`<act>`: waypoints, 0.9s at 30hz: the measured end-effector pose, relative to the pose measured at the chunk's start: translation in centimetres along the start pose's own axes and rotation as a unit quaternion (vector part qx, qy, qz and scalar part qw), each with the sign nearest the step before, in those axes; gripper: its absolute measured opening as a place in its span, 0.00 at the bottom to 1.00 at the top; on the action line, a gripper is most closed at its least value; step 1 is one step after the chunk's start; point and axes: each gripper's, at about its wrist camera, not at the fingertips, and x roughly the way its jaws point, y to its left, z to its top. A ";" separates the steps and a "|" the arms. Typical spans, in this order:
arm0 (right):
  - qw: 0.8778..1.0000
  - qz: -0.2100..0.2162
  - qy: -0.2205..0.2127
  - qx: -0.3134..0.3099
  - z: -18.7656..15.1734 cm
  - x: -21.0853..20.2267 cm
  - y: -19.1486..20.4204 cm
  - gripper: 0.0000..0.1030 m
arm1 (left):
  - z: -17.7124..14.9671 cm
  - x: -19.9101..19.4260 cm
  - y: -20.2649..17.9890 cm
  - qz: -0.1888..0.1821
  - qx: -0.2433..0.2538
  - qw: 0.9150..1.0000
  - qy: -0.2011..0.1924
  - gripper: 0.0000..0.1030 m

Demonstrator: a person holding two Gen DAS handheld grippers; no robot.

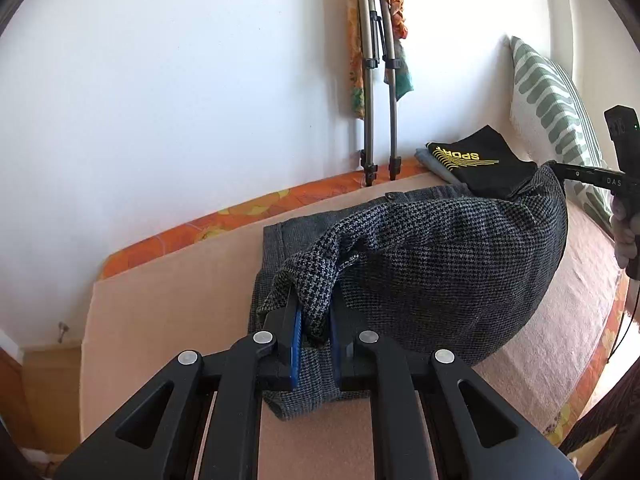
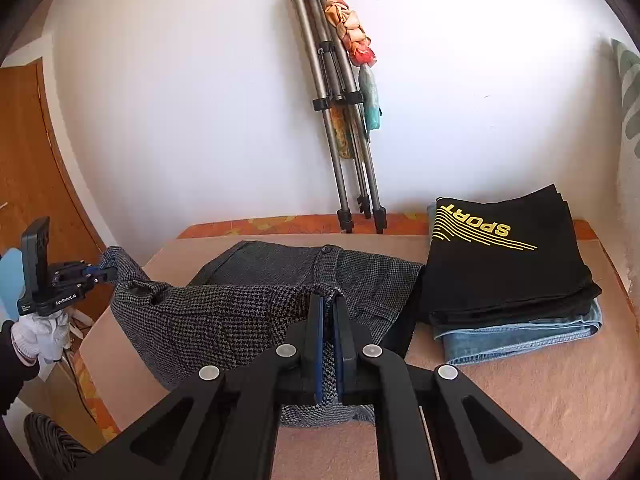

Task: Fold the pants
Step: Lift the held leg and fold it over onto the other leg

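Observation:
Grey houndstooth pants (image 1: 440, 264) lie on the pink bed cover, their waistband with a button toward the wall (image 2: 328, 249). My left gripper (image 1: 314, 308) is shut on one corner of the lifted leg end. My right gripper (image 2: 328, 304) is shut on the other corner. The held fabric (image 2: 224, 312) hangs in a sagging fold between the two grippers, above the waist part. The left gripper also shows in the right wrist view (image 2: 106, 274), the right gripper in the left wrist view (image 1: 560, 168).
A stack of folded clothes, black "SPORT" garment (image 2: 500, 256) on blue jeans (image 2: 520, 332), lies right of the pants. A folded tripod (image 2: 344, 128) leans on the white wall. A leaf-patterned pillow (image 1: 552, 108) stands at the right. A wooden door (image 2: 32, 160) is left.

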 end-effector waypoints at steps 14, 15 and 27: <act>0.997 -0.066 0.048 0.009 4.8 12.6 -5.6 0.02 | 5.0 14.6 3.9 0.009 -0.004 0.998 0.065 0.09; 0.996 -0.068 0.054 0.009 4.8 13.3 -5.8 0.02 | 5.0 15.4 4.1 0.009 -0.003 0.998 0.069 0.09; 0.991 -0.100 0.085 -0.018 4.3 17.2 -7.5 0.01 | 5.7 21.4 6.2 0.007 -0.022 0.995 0.097 0.09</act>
